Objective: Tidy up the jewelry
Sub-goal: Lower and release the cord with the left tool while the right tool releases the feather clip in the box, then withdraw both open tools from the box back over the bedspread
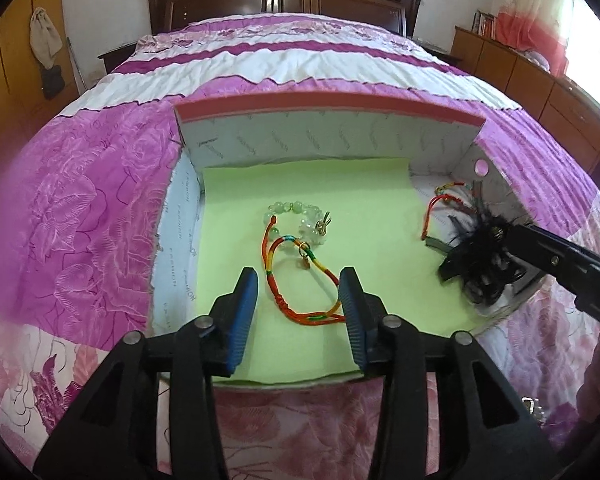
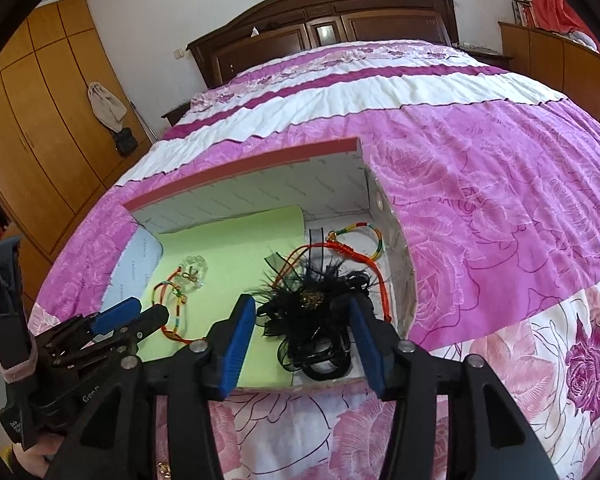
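A shallow cardboard box (image 1: 332, 132) with a green liner (image 1: 340, 200) lies on the bed. On the liner lie a clear bead bracelet (image 1: 296, 216) and a rainbow cord bracelet (image 1: 300, 280). My left gripper (image 1: 300, 300) is open, its jaws either side of the cord bracelet's near end. A black feather hair piece (image 2: 308, 320) and a second red cord bracelet (image 2: 352, 248) lie at the box's right end. My right gripper (image 2: 304, 328) is open, its jaws either side of the feather piece; it also shows in the left wrist view (image 1: 516, 236).
The box sits on a pink and white floral bedspread (image 1: 100, 220). A dark wooden headboard (image 1: 284, 0) stands at the far end. Wooden wardrobes (image 2: 40, 120) line the left wall and a low cabinet (image 1: 540, 88) the right. A small metal item (image 1: 534, 406) lies on the bedspread near right.
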Available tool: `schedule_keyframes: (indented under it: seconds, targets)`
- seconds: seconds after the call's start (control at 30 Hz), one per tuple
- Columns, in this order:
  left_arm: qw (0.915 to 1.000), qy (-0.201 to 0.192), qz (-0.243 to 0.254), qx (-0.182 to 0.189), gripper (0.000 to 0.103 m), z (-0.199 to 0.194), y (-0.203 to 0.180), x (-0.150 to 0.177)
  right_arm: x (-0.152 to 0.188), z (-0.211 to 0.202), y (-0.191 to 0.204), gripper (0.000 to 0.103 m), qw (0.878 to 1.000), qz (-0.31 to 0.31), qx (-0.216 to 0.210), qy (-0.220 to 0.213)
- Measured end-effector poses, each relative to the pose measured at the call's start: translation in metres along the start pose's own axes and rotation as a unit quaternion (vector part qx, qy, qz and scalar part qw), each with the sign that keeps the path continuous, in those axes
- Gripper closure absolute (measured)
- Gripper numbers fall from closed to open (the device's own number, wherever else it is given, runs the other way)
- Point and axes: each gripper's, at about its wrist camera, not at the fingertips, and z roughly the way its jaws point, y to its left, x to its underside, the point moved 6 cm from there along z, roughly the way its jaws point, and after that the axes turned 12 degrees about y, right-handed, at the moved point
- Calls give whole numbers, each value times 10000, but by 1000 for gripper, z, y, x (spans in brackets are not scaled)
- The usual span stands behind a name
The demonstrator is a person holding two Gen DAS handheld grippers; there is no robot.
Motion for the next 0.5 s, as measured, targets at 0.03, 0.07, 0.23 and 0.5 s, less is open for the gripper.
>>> schedule_keyframes:
  seconds: [0.03,0.07,0.23,0.5]
  targets:
    - [10000,-32,-33,21,68,-3,1,-1,0,-4,0,51,10000,-3,-9,-35]
    - [10000,-62,-65,41,68,-7,3,-1,1,-7,0,51,10000,-2,-9,-74]
    - [9996,-215,-132,108,68,-24,4,0,3,-29,4,47,9995,5,-101,-298]
    - [9989,-381,-135,222,68,-54,0,9,12,-68,14,47,9981,-73,-212,-576]
